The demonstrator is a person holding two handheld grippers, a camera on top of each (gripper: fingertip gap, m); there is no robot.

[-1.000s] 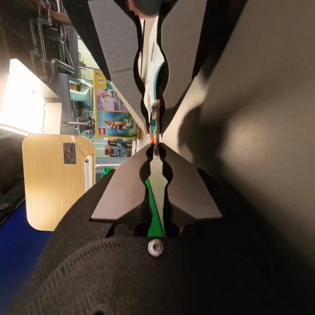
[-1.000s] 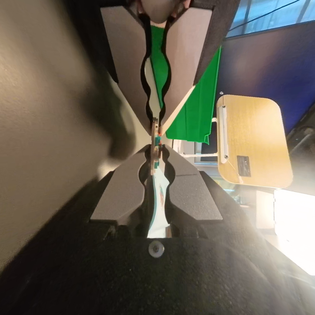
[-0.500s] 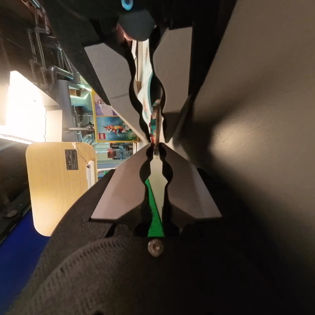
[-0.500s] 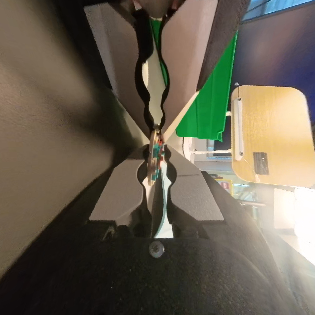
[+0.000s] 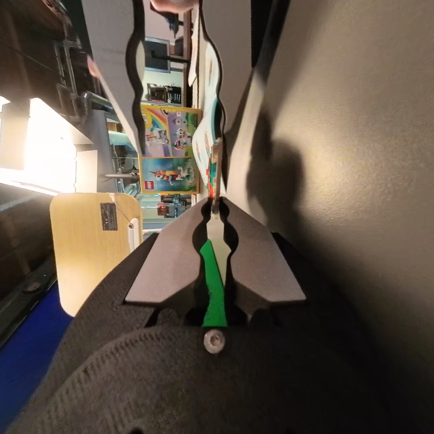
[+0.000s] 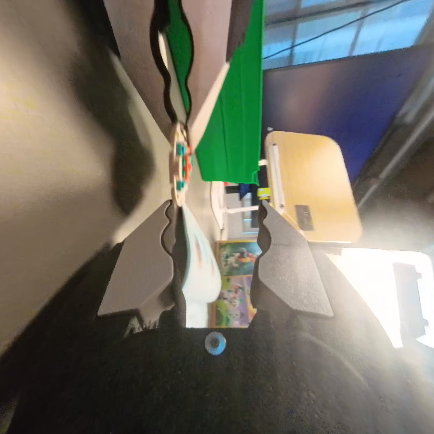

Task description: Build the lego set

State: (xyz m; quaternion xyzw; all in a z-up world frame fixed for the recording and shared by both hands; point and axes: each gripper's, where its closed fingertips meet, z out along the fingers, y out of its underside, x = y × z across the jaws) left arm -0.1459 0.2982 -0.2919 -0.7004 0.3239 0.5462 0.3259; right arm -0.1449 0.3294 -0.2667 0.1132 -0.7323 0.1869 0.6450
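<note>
The lego plate (image 5: 217, 178), tan with teal and orange bricks, is pinched edge-on by the closed left claw (image 5: 215, 206) while the right claw (image 6: 217, 206) gapes empty beside it; judged best held steady.

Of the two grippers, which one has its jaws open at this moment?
The right gripper: its jaws stand wide apart, clear of the tan lego plate. The left gripper differs, with jaws shut on that plate's end.

We are seeing a wooden board (image 5: 94, 249) with a dark label, a green sheet (image 6: 232, 122) and a blue surface (image 5: 25, 347) lying behind.
</note>
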